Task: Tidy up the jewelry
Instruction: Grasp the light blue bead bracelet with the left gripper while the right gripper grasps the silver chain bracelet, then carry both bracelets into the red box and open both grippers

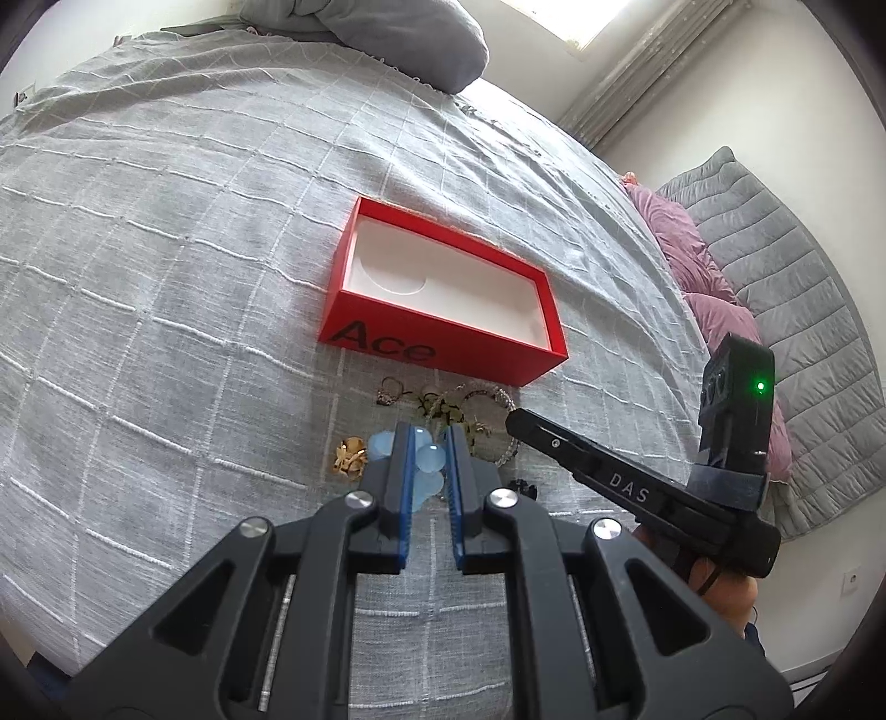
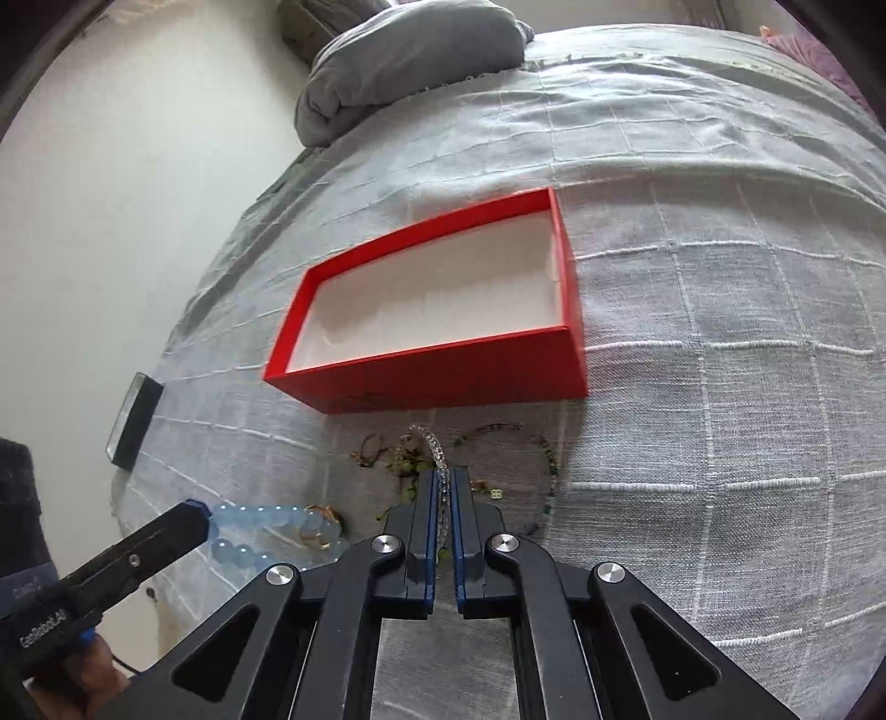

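An open red box [image 1: 443, 354] with a white inside lies on the grey bedspread; it also shows in the right wrist view [image 2: 443, 376]. Loose jewelry lies in front of it. My left gripper [image 1: 431, 443] is shut on a pale blue bead bracelet [image 1: 432, 459], seen too in the right wrist view [image 2: 266, 520]. My right gripper [image 2: 442, 482] is shut on a clear crystal bead bracelet [image 2: 434, 448]. A gold piece [image 1: 348, 454] lies left of the blue beads. Green bead strands [image 2: 407, 465] lie tangled beside the crystal bracelet.
The bedspread [image 1: 166, 277] covers the whole bed. A grey pillow [image 1: 410, 39] lies at the far end. Pink cushions [image 1: 698, 266] and a grey quilt [image 1: 786, 266] lie to the right. A dark flat device [image 2: 135, 421] lies at the bed's left edge.
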Motion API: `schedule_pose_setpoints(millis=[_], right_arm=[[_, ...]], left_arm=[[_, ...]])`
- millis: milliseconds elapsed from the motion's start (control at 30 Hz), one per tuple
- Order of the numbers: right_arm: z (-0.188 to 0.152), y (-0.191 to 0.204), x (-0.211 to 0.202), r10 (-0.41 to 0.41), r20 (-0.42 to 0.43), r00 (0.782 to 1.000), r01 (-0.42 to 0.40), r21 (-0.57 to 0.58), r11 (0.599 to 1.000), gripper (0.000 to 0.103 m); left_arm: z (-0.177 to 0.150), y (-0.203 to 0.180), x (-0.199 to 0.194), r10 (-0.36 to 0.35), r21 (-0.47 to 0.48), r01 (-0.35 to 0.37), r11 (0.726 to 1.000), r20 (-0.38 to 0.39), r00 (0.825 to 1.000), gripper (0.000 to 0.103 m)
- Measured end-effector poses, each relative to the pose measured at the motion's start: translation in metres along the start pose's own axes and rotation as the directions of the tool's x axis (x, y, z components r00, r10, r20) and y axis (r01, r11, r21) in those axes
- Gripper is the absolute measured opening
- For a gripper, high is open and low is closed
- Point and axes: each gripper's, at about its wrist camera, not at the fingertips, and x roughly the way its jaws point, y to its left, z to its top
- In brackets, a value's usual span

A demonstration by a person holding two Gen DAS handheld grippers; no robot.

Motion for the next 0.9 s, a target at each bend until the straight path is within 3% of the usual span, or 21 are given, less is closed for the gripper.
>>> schedule_pose_setpoints(millis=[367,633,800,900], right_arm=[[0.001,0.027,-0.024,0.186,0.003,0.983,-0.186,-0.016,0.982,0.004],[0.029,0.034,-0.045,0.178,0.089,0.98,-0.174,-0.044,0.984,0.004],[0.054,0.034,-0.048,0.147,0.15,0.978,-0.143,-0.041,0.989,0.004],[0.067,0.026,-0.042,0.092,0.176,0.98,-0.087,-0.039,0.995,0.004]], left_arm=[[0.014,-0.012,-0.011,-0.023,0.031,0.022,0.999,0.029,0.999,0.012],[0.044,-0.031,-0.012,-0.054,0.08,0.047,0.996,0.091,0.994,0.012],[0.074,-0.035,-0.012,-0.127,0.089,0.112,0.99,0.183,0.975,0.012],[0.084,-0.034,0.005,-0.095,0.097,0.079,0.992,0.175,0.98,0.012]])
